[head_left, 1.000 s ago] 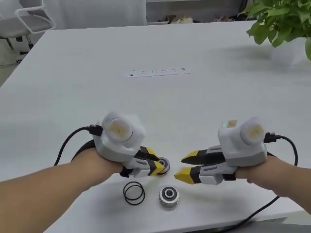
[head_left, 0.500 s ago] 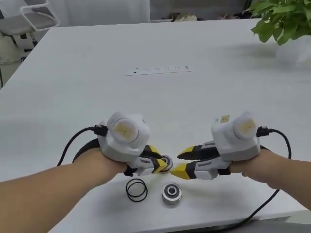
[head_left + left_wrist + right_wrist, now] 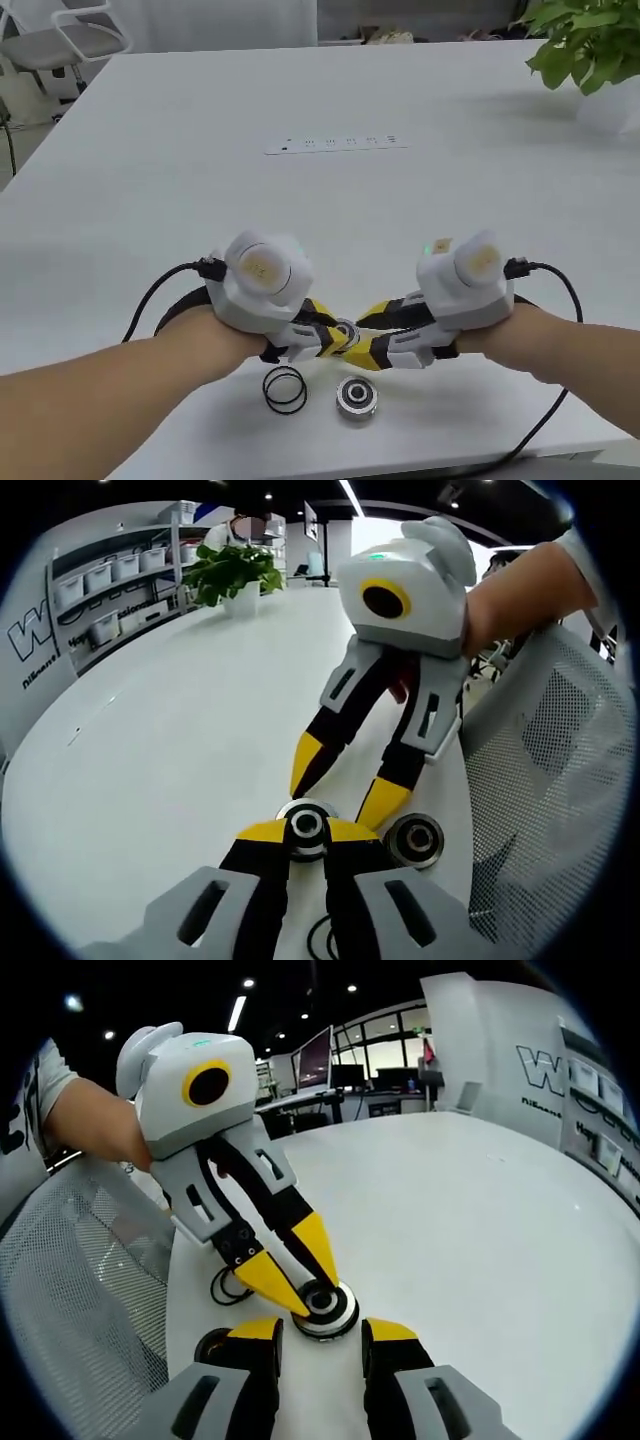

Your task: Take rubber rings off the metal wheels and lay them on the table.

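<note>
My left gripper (image 3: 330, 341) is shut on a small metal wheel (image 3: 346, 332) with a dark rubber ring around it, held just above the white table (image 3: 330, 220). My right gripper (image 3: 366, 337) faces it, open, its yellow tips close on either side of that wheel. In the left gripper view the wheel (image 3: 306, 825) sits between my own jaws (image 3: 306, 833), and the right gripper (image 3: 343, 785) reaches in from above. In the right gripper view the wheel (image 3: 326, 1309) lies just ahead of my open tips (image 3: 320, 1332). A second wheel (image 3: 357, 396) and loose black rubber rings (image 3: 285, 389) lie on the table below.
A flush socket strip (image 3: 337, 144) is set in the table's middle. A potted plant (image 3: 590, 45) stands at the far right corner, an office chair (image 3: 60, 40) beyond the far left. Black cables trail from both grippers near the front edge. A mesh chair back (image 3: 560, 780) is close behind.
My right gripper has moved left until its tips reach the wheel held by my left gripper. The left gripper, the second wheel and the loose rings have stayed put.
</note>
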